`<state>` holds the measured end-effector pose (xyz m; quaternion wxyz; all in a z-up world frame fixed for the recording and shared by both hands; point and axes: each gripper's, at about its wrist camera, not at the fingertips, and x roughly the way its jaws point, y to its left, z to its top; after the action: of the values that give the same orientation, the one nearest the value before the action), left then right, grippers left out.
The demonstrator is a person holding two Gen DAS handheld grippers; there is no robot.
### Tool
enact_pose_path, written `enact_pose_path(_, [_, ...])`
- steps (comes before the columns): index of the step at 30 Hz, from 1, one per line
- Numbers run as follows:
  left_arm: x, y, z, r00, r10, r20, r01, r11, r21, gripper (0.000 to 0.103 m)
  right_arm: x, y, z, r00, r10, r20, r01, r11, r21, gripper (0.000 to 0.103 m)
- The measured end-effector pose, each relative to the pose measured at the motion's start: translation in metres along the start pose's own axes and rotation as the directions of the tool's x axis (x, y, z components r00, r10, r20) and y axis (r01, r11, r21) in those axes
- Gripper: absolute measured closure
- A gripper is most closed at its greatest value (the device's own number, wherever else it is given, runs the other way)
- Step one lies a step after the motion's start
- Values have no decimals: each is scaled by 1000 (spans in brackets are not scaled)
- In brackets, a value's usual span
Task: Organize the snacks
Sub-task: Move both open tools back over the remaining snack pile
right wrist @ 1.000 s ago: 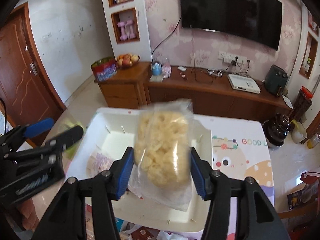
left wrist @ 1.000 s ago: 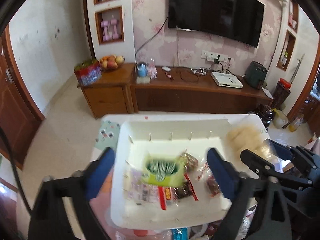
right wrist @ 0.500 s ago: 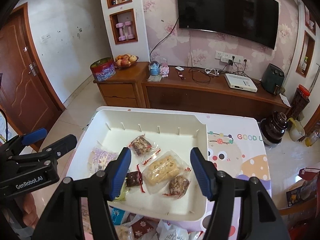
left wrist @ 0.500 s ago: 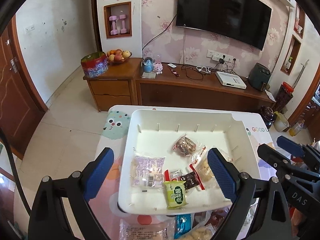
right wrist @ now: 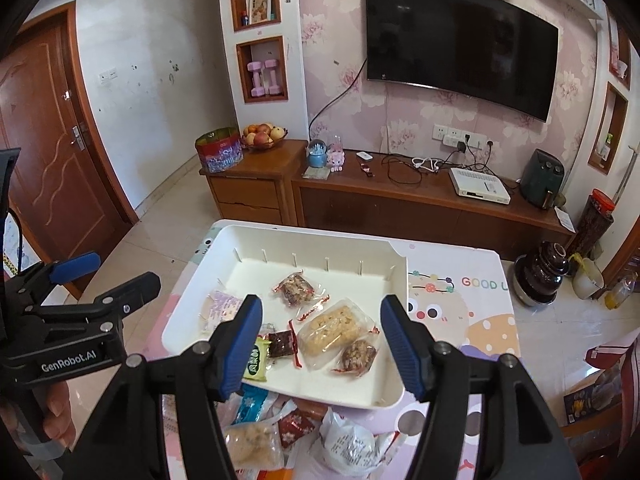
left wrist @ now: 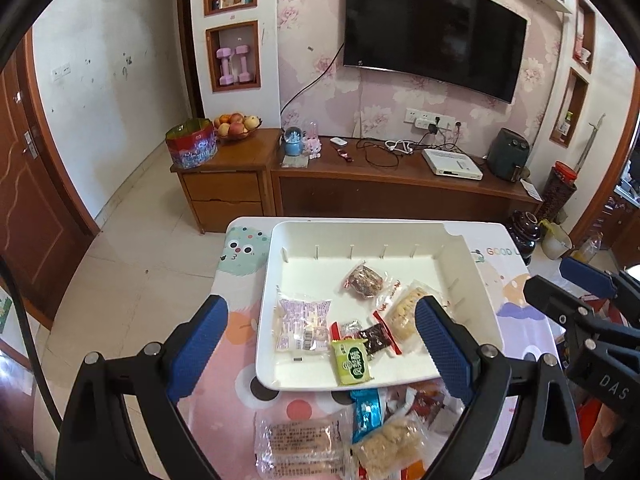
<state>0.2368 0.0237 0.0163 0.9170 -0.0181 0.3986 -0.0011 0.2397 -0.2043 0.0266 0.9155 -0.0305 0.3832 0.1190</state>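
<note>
The white tray (left wrist: 276,280) sits on your cartoon-print table (left wrist: 240,316), and the snacks already in it lie loose on its floor. From the left wrist view, the purple-and-white packet (left wrist: 301,323) lies at about 9 o'clock from the tray's centre, the green packet (left wrist: 351,361) at 6 o'clock against the near wall, and the clear bag of pale puffed pieces (right wrist: 335,328) toward 4 o'clock, with a dark nut bar (left wrist: 363,280) at 1 o'clock of centre. Small red-edged dark wrappers (left wrist: 376,338) lie between the green packet and the puffed bag.

Outside the tray, at 6 o'clock just beyond its near wall, more snacks are piled on the table: a blue packet (left wrist: 366,408), a clear cracker pack (left wrist: 300,440) and others, though that heap is too crowded by the fingers to sort out fully.

Your left gripper (left wrist: 318,350) is spread wide above the near end of the tray, nothing between its pads. Your right gripper (right wrist: 320,344) has just been widening; its jaws are apart and empty, above the puffed bag and not touching it.
</note>
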Motion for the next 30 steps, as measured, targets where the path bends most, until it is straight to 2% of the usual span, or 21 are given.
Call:
enact_pose_path(12, [-76,-14,-29,996,-28,79,22,996,82,7,-66,21,-24,997,54,60,-52,998,-42,41])
enact_pose_path(23, [-106,-7,-74,994,-59,88,52,996,78,6,-99,46,-67,991,98,87,-90,991,-95,41])
enact_pose_path(30, [-121,-3,-103,990,-42,136,28,994,105,6,-100,52,-94,990,123,68,-115,986,-118,41])
